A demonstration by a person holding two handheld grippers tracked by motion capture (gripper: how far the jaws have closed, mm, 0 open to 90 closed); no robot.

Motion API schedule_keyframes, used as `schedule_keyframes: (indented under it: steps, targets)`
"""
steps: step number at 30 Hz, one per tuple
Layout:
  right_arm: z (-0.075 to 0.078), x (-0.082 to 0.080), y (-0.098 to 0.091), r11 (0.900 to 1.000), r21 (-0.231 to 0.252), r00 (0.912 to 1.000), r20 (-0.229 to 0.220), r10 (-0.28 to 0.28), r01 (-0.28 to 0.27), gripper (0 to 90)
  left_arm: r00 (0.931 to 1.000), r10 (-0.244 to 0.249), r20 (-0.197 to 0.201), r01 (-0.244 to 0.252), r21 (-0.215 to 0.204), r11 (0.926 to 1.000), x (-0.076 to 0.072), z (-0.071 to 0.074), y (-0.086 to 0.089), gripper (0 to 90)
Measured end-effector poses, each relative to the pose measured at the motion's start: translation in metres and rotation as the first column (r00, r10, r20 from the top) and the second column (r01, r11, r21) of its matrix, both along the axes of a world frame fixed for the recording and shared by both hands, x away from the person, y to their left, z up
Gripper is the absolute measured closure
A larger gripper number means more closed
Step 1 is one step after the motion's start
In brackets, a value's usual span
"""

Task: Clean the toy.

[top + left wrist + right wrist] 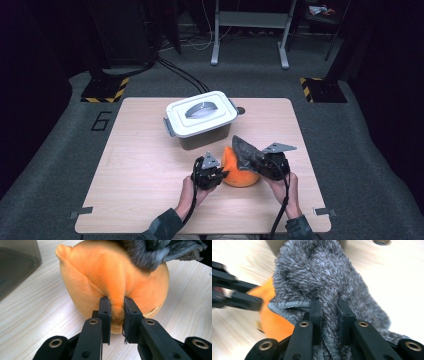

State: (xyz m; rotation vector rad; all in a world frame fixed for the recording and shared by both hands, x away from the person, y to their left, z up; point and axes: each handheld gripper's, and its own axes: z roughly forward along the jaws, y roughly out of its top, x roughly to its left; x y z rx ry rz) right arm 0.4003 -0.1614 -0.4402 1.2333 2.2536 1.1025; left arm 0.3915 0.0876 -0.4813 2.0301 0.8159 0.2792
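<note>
With the left hand-held gripper (117, 305) pinching the orange plush toy (100, 277) steady, the right hand-held gripper (329, 306), clamped on the grey towel (319, 272), should wipe gently.

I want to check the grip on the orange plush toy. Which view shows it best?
The left gripper view: the left gripper pinches a fold of the orange plush toy up close. The high view shows the toy small and half covered; the right gripper view shows a blurred orange patch beside the grey cloth.

A pale wooden table (150, 165) stands on grey carpet (370, 165). Behind it, a light metal frame (250, 30), perhaps a desk's legs, trailing black cables (182, 72), and two hazard-striped bases (105, 90). The surrounding room lies in darkness.
</note>
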Motion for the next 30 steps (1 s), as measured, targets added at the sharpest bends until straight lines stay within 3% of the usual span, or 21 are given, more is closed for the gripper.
schedule_keyframes:
  steps: [8,10,14,17,21,28,30]
  targets:
    - [-0.019,0.002,-0.031,0.9963,0.022,0.9945,-0.066,-0.081,0.083,77.3,0.9999,-0.003,0.010,0.003,-0.005,1.0000,-0.001,0.000,-0.001,78.8]
    - [-0.018,0.002,-0.035,0.9955,0.029,0.9936,-0.072,-0.088,0.090,77.3,0.9999,-0.003,0.014,0.003,-0.004,1.0000,-0.002,0.002,-0.001,78.7]
    - [-0.003,-0.002,-0.035,0.9948,0.063,0.9965,-0.031,-0.077,0.079,77.3,0.9998,-0.003,0.017,0.003,-0.010,0.9999,-0.002,0.003,-0.001,78.8]
    - [0.013,-0.007,-0.021,0.9974,0.063,0.9994,-0.001,-0.035,0.035,77.3,0.9997,-0.007,0.025,0.007,-0.007,0.9999,-0.003,0.004,-0.002,78.7]
    - [0.021,-0.005,0.003,0.9988,0.037,0.9994,0.014,0.031,-0.031,77.2,0.9993,-0.009,0.035,0.009,-0.006,0.9999,-0.004,0.005,-0.004,78.7]
    - [0.022,0.000,0.046,0.9940,-0.017,0.9939,0.024,0.108,-0.108,77.0,0.9987,-0.021,0.046,0.020,0.017,0.9997,-0.004,0.006,-0.005,78.7]
    - [0.017,0.000,0.052,0.9921,-0.060,0.9934,0.027,0.112,-0.110,77.0,0.9989,-0.019,0.042,0.018,0.017,0.9997,-0.004,0.006,-0.005,78.7]
